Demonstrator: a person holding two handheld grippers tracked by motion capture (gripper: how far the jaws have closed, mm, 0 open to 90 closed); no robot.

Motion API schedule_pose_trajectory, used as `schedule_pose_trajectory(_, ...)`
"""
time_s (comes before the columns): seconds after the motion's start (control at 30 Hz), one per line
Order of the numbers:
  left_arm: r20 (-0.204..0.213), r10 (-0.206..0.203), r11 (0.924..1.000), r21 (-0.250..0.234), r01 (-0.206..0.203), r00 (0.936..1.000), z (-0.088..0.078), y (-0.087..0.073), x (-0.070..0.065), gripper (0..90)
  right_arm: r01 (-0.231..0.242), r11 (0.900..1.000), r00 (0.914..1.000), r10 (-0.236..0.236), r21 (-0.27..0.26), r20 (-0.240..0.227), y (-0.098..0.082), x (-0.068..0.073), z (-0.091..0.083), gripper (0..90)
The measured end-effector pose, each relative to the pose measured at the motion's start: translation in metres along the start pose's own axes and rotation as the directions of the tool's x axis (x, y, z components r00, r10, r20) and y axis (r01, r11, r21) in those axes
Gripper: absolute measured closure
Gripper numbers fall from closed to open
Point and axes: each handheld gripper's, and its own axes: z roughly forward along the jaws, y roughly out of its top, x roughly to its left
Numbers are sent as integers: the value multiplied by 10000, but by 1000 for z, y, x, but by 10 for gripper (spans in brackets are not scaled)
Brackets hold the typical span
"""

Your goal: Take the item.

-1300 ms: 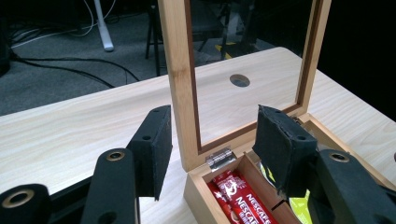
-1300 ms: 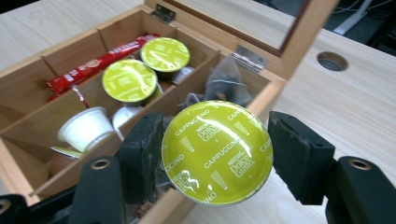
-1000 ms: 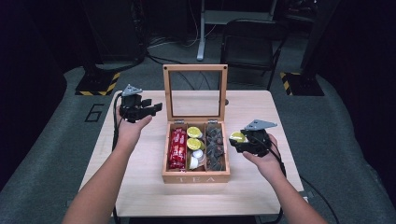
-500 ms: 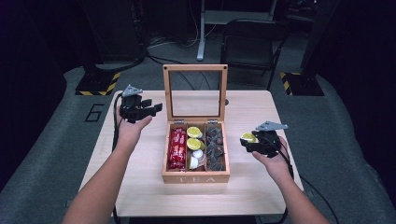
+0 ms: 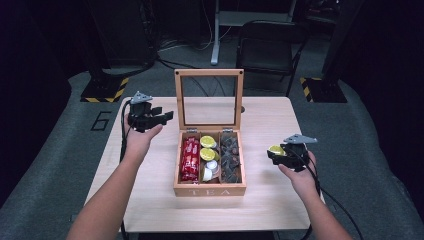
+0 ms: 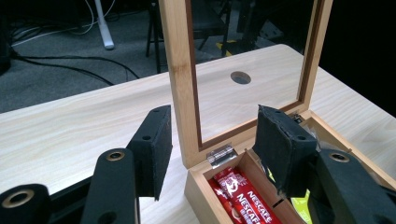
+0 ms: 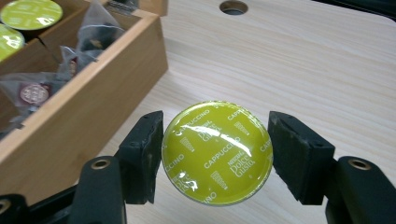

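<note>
A wooden tea box [image 5: 210, 190] stands mid-table with its glass lid [image 5: 209, 72] upright. Inside lie red Nescafe sachets [image 5: 190, 159], green-topped capsules [image 5: 207, 141] and dark tea bags [image 5: 230, 157]. My right gripper [image 5: 277, 154] hovers low over the table to the right of the box, shut on a green cappuccino capsule [image 7: 217, 151] with a pad on each side. My left gripper [image 5: 162, 117] hangs left of the lid, open and holding nothing. In the left gripper view, the left gripper [image 6: 212, 116] looks past its jaws at the lid frame [image 6: 180, 70] and the sachets [image 6: 243, 200].
The table [image 5: 150, 200] has a round cable hole [image 5: 242, 109] behind the box. A black chair [image 5: 265, 50] and a stand base stand beyond the far edge. Bare wood lies to the right of the box under the capsule.
My right hand has carried the capsule rightward and down, away from the box. The left hand has stayed where it was.
</note>
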Motion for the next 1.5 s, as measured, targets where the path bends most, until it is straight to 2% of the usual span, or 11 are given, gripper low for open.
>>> schedule_pose_trajectory(0.33, -4, 14, 10000, 69, -14, 10000, 1, -2, 0, 463, -439, 9988, 9981, 429, 215, 434, -18, -12, 5, 369)
schedule_pose_trajectory(0.53, -3, 3, 10000, 66, -3, 10000, 1, -2, 0, 463, -413, 9984, 9968, 386, 378, 695, -25, -19, 5, 369)
schedule_pose_trajectory(0.87, 3, -14, 10000, 63, 14, 10000, 1, -3, 0, 463, -840, 9949, 9895, 767, 557, 1224, -39, -32, 8, 369)
schedule_pose_trajectory(1.03, 15, -17, 10000, 90, 16, 10000, 1, -3, 0, 463, -944, 9933, 9873, 849, 659, 1345, -45, -35, 9, 368)
schedule_pose_trajectory(1.17, 3, -2, 9999, 101, 2, 10000, 1, -3, 0, 463, -1217, 9908, 9830, 1120, 595, 1457, -50, -39, 9, 368)
schedule_pose_trajectory(1.2, 4, -4, 9999, 106, 4, 10000, 1, -3, 0, 463, -1223, 9897, 9829, 1104, 747, 1473, -51, -40, 9, 368)
schedule_pose_trajectory(1.3, 0, -20, 10000, 77, 20, 10000, 2, -3, 0, 463, -1237, 9896, 9822, 1117, 730, 1507, -55, -43, 10, 368)
schedule_pose_trajectory(1.37, 4, 12, 10000, 86, -12, 10000, 2, -3, 0, 463, -1439, 9868, 9795, 1314, 736, 1529, -56, -42, 11, 367)
schedule_pose_trajectory(1.4, 3, 12, 10000, 88, -12, 10000, 2, -3, 0, 463, -1340, 9879, 9805, 1209, 777, 1546, -58, -44, 11, 366)
schedule_pose_trajectory(1.5, -5, -35, 9999, 98, 35, 10000, 2, -4, 0, 463, -1404, 9875, 9796, 1281, 717, 1548, -59, -44, 10, 365)
